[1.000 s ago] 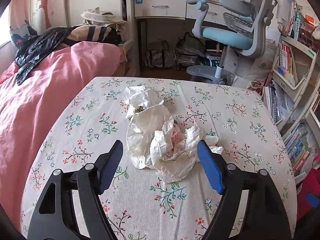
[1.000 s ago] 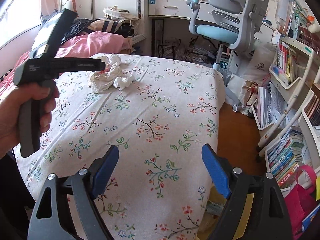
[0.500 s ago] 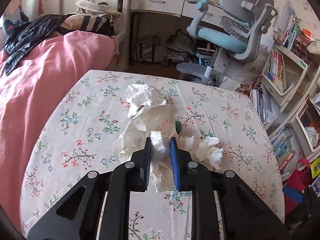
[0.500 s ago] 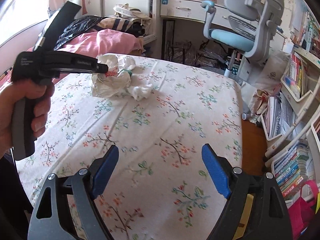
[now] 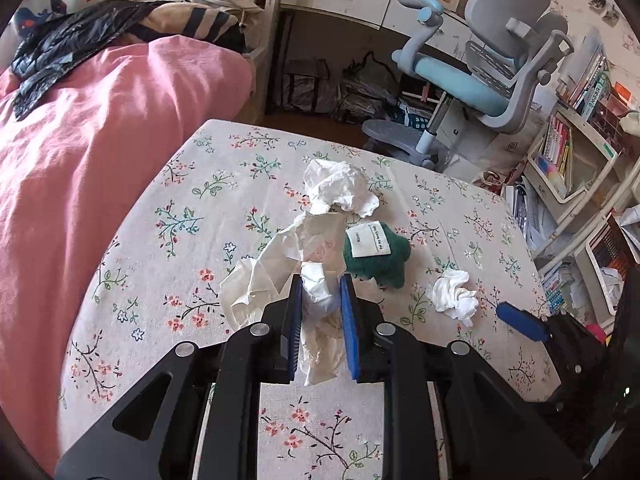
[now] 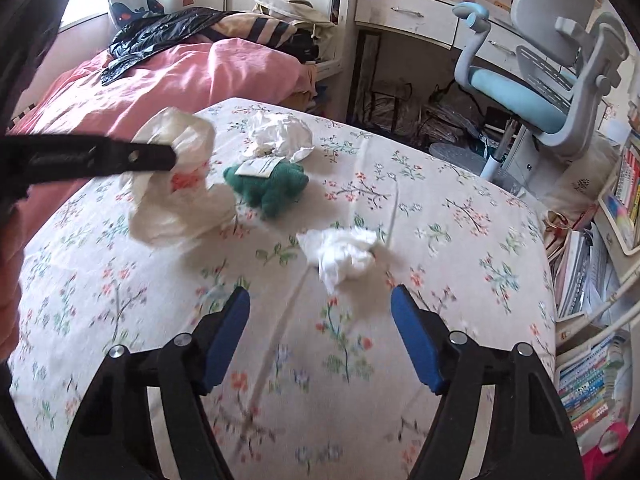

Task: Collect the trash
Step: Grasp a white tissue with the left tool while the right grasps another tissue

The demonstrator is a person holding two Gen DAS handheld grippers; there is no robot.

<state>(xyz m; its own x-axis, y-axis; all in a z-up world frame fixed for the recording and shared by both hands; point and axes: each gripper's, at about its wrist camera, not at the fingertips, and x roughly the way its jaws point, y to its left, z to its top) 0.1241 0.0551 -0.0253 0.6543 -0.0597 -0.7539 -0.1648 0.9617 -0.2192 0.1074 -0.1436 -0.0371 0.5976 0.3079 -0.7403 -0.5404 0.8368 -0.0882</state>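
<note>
Trash here is mostly crumpled paper scattered on the floral tablecloth [image 5: 152, 240], and we have hold of the biggest piece: a creased cream paper bag [image 5: 280, 264] pinched between the pads of our left gripper [image 5: 320, 320], whose jaws are nearly closed on a bunched fold of it. In the right wrist view that bag [image 6: 176, 184] hangs from the left gripper's tip [image 6: 160, 158], its top lifted off the cloth and its lower part seemingly just above or brushing it; we cannot tell which. Gripping a gathered fold rather than an edge is, we judge, what lets the whole limp bag come up in one piece.

Just beyond the bag lies a white paper wad [image 5: 340, 192], and beside it a dark green knitted item with a white label [image 5: 378, 256], which looks like a belonging rather than rubbish. A smaller white tissue wad [image 6: 344, 256] sits apart, nearer the table's right side.

Our right gripper [image 6: 320, 336] is lined up on that tissue: its jaws have just been closing in somewhat yet stand wide apart, with nothing between them, the tissue just ahead of the blue pads [image 6: 416, 340]. We read this as the approach to a second pickup.
</note>
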